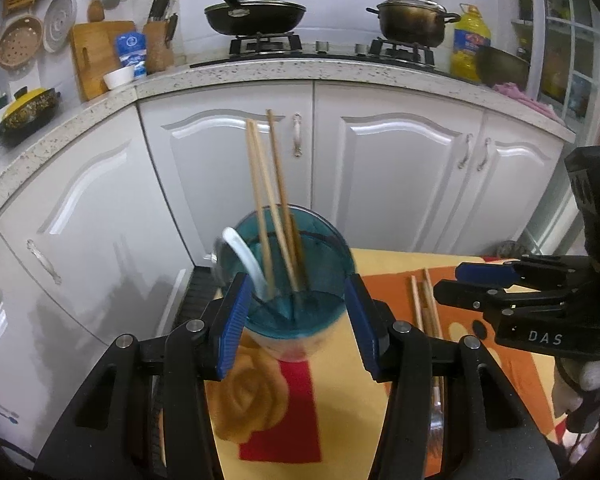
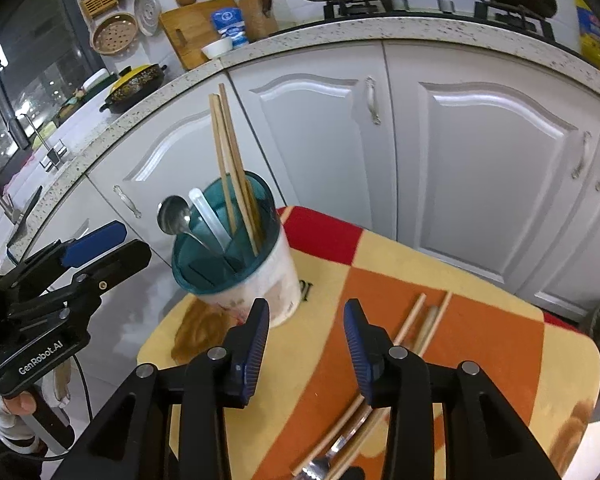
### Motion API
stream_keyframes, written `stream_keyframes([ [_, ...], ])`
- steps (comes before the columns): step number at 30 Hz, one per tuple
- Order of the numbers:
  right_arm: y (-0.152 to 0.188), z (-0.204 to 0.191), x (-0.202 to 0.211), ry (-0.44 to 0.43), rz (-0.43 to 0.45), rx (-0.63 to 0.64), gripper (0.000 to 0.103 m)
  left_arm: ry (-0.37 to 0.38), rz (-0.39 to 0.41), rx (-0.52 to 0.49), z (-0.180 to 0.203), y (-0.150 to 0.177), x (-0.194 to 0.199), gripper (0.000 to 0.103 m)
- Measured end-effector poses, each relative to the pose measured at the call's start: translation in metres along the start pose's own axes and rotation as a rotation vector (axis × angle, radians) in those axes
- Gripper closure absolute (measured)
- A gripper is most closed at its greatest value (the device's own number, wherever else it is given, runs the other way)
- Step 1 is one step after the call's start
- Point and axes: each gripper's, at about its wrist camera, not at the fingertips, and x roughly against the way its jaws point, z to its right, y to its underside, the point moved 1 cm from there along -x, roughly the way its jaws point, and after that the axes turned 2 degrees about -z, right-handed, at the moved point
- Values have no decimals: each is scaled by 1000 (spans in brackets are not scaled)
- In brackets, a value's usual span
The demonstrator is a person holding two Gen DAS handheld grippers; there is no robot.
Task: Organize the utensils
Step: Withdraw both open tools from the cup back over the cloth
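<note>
**Ana:** Left wrist view first: how do the fingers stand?

**Ben:** The left gripper (image 1: 296, 320) is spread wide. Its blue ribbed fingers (image 1: 232, 320) flank the holder (image 1: 300, 320) on both sides, and I see no pad pressing on it. Nothing is held.

**Ana:** And the right one?

**Ben:** In its own view the right gripper (image 2: 306, 344) is parted to a middling gap, empty, over the cloth (image 2: 500, 340) on the worktop. In the left view it shows side-on at 3 o'clock.

**Ana:** Where is the holder?

**Ben:** In the right view it stands upright at 11 o'clock from the right fingers, near the worktop's far left corner. It is a round white tub with a clear teal top split into compartments.

**Ana:** What is in it?

**Ben:** Wooden chopsticks (image 2: 230, 168) leaning up out of one compartment, beside them a white plastic spoon (image 2: 210, 216), and a steel spoon (image 2: 176, 216) at the left rim, bowl up.

**Ana:** Anything loose?

**Ben:** More chopsticks (image 2: 416, 324) lie on the orange patch of the cloth, running under the right finger toward 6 o'clock, with a metal fork (image 2: 320, 468) alongside at the bottom edge. The cloth is checked yellow, orange and red with a rose print.
</note>
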Motion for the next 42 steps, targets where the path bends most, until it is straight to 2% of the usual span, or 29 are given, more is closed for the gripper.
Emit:
stream_keyframes([
  [13,28,19,14,31,-9,-43,65,41,-37,5,24,18,-5,55],
  [21,49,40,9,60,-50,-89,64,66,-81,22,30,34,-15,55],
  [29,73,70,-23,120,-151,-143,64,96,-162,44,34,56,-36,55],
  [34,77,74,-51,144,-204,-139,64,113,-203,45,38,66,-47,55],
  [39,80,74,-76,191,-245,-127,64,124,-231,46,41,71,-55,55],
  [42,78,72,-80,197,-231,-126,64,128,-245,47,43,73,-59,55],
])
